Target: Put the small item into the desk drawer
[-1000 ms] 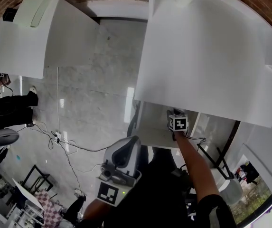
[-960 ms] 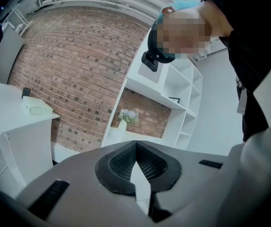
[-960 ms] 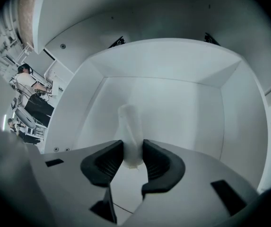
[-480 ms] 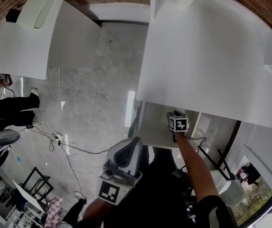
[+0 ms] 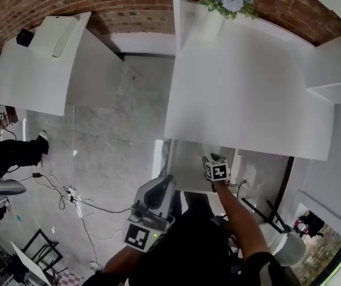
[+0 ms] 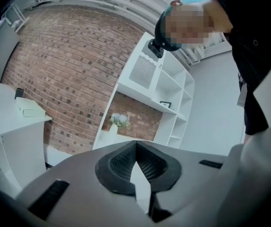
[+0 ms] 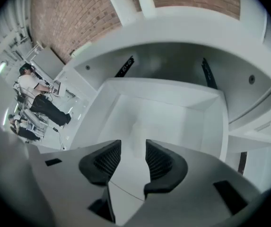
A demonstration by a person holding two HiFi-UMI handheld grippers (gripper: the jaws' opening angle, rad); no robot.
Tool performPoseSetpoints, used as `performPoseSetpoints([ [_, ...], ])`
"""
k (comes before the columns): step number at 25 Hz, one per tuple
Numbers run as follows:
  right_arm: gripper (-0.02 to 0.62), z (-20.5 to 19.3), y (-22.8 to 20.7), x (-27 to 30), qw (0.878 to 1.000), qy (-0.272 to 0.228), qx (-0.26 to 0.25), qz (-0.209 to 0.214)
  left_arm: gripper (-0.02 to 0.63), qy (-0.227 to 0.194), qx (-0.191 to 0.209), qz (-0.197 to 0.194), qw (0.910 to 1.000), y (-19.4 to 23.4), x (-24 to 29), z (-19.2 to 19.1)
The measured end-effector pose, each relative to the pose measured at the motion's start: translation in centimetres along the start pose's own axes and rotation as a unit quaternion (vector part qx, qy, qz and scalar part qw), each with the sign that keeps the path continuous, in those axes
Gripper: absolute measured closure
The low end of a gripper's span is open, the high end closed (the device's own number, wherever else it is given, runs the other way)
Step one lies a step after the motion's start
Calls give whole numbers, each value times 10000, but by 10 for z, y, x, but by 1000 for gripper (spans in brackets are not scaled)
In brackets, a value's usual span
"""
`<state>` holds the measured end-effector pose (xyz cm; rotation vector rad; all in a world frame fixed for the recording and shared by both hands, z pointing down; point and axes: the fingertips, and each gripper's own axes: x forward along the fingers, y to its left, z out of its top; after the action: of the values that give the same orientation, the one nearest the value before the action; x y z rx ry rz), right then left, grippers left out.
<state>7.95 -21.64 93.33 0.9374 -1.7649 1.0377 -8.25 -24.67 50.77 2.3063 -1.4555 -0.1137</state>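
Right fingers [image 7: 104, 162] released, empty; drawer [image 7: 211, 126] just ahead. Left fingers [image 6: 121, 167] clenched. Risk: on lifting out, right fingers could clip the table [image 5: 247, 88] edge above.

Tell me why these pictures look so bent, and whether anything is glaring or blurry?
Head view: a fisheye lens bows the straight edges of the white desk, and a bright glare patch sits on the glossy floor. Right gripper view: the corners go round and dark; the open drawer looks washed-out and soft. Left gripper view: the brick wall curves, and the corners are dark.

The right hand-held gripper [image 7: 133, 148] hangs, jaws apart, over the open white drawer [image 7: 212, 126].
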Motion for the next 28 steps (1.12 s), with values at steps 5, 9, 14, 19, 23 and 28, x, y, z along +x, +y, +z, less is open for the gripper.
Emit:
performPoseSetpoints([
  [5,492,18,19,-47,9982,-433,-335,245,588,-232,300,-140,9992,-19,-8,20],
  [9,541,42,29,-97,9938,-1024,-202,395,588,-378,383,-170,9984,-36,-14,35],
  [14,580,84,38,-184,9784,-2020,-156,400,588,-499,485,-151,9975,-55,-28,48],
  [19,580,121,50,-273,9525,-3015,-265,352,588,-655,564,-104,9962,-65,-36,58],
  [23,580,135,61,-340,9293,-3679,-247,220,588,-754,618,-135,9951,-76,-45,70],
  [28,580,143,86,-401,9038,-4254,-396,253,588,-877,672,-122,9938,-84,-53,80],
])
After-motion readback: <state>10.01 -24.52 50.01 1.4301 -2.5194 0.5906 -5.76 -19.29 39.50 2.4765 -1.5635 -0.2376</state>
